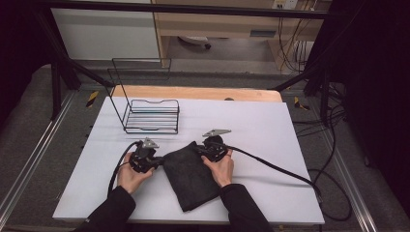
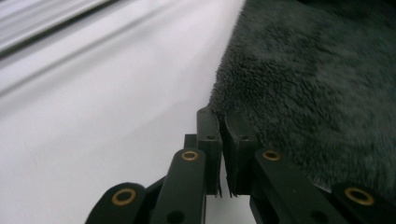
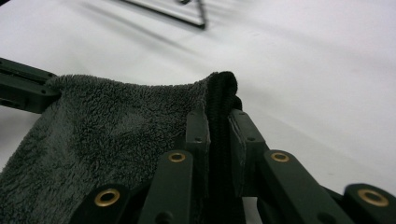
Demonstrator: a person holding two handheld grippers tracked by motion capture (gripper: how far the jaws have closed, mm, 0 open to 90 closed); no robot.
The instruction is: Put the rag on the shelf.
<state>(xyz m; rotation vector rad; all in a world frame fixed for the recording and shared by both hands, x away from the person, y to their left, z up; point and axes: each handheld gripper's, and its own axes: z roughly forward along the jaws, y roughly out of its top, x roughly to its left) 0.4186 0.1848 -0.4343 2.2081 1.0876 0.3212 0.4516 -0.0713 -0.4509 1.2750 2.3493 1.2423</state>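
Lying flat on the white table cover, we note a dark grey, fluffy terry towel, folded into a long rectangle and set at a slant, its far end toward the middle of the table and its near end toward the person's edge. Both far corners of it are taken up.

In the right gripper view the right gripper has its black jaws pressed onto the towel's ribbed hem, which rises as a dark ridge between the pads; the pile spreads off to the left of that view, where the other gripper's black jaw meets the cloth's far corner. In the high view this gripper sits at the far right corner of the towel, a hand behind it.

In the left gripper view the left gripper has its jaws drawn almost together on the very edge of the towel's corner; only a thin sliver of pile sits between the pads, with the white cover to the left of the jaws. In the high view it rests at the towel's far left corner.

Farther back on the left of the cover stands a black wire rack with a tall back frame, well apart from the towel. Black cables trail from each gripper across the table.
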